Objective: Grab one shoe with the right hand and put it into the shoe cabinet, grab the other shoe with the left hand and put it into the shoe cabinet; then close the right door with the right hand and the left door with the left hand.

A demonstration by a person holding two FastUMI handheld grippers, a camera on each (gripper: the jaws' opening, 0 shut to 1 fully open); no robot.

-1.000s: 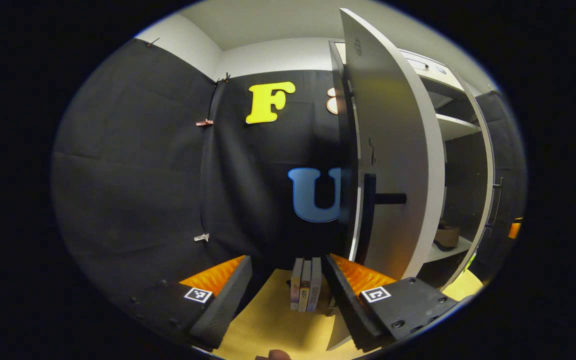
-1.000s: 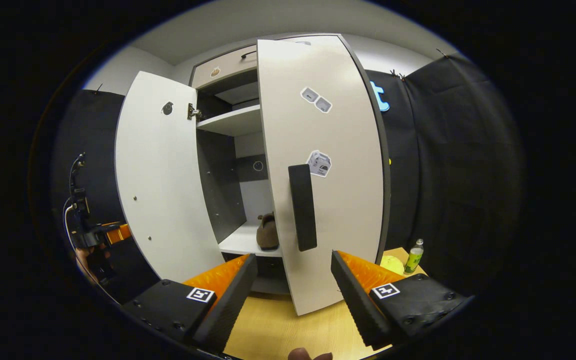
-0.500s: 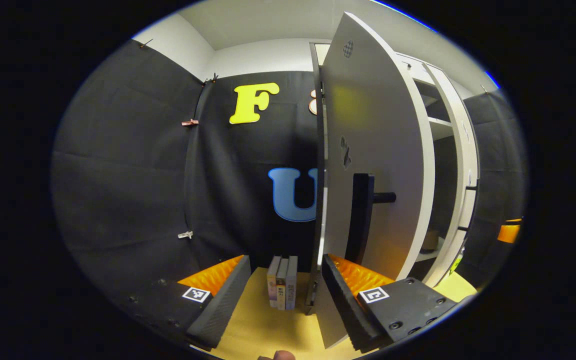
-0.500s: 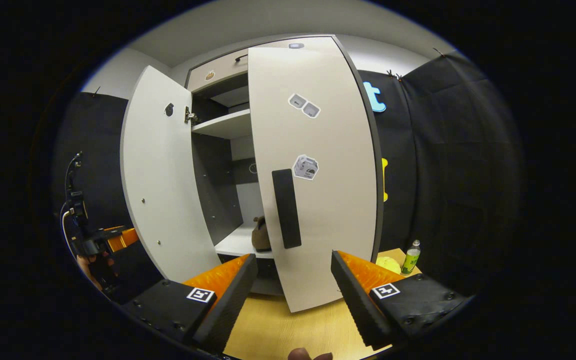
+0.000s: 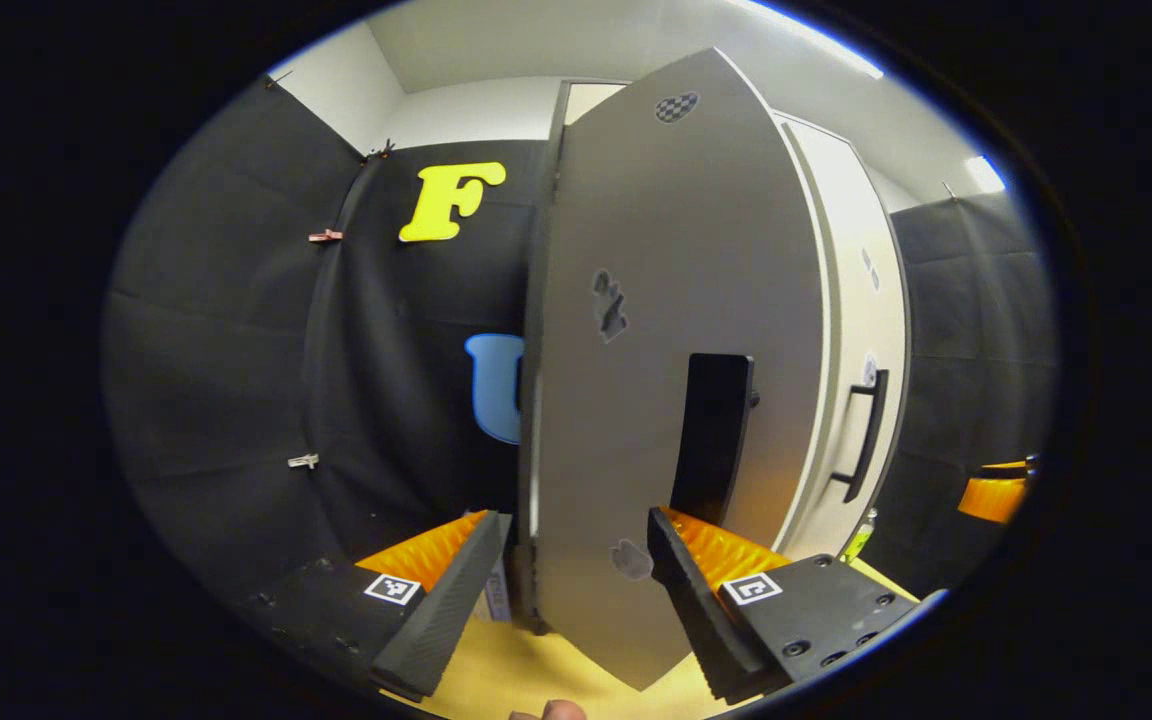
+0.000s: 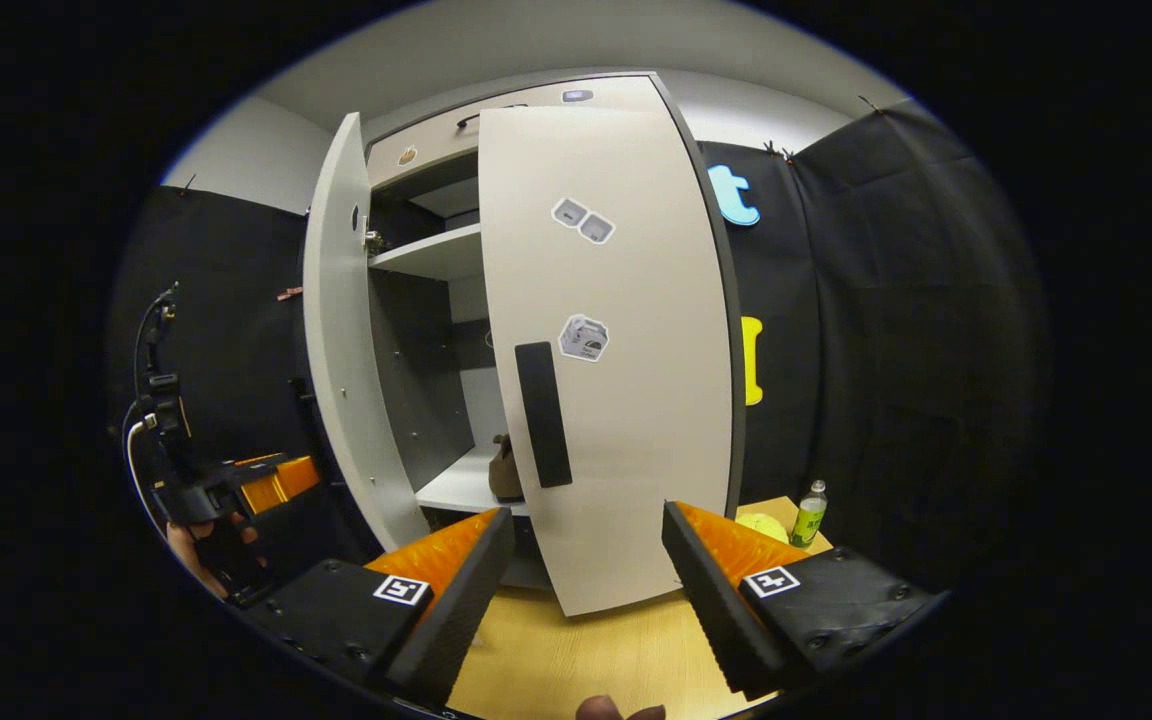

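Note:
The shoe cabinet's left door (image 5: 636,380) stands close in front of my open left gripper (image 5: 576,520), swung partway in, its black handle (image 5: 711,435) just above one finger. In the right gripper view the right door (image 6: 626,400) with its black handle (image 6: 543,415) is nearly shut, a short way ahead of my open right gripper (image 6: 586,512). Through the gap between the doors a brown shoe (image 6: 506,470) sits on the lower shelf (image 6: 456,488). The left gripper (image 6: 266,485), held in a hand, shows behind the left door (image 6: 336,330).
The cabinet stands on a light wooden table (image 6: 576,650). A green bottle (image 6: 809,513) and a yellow object (image 6: 761,525) sit to the right of the cabinet. A few books (image 5: 496,600) stand behind the left door's edge. Black cloth walls close in all around.
The left door has swung a good way toward shut with my left gripper behind it, hiding the books and the cabinet's inside. The right door has closed a little more.

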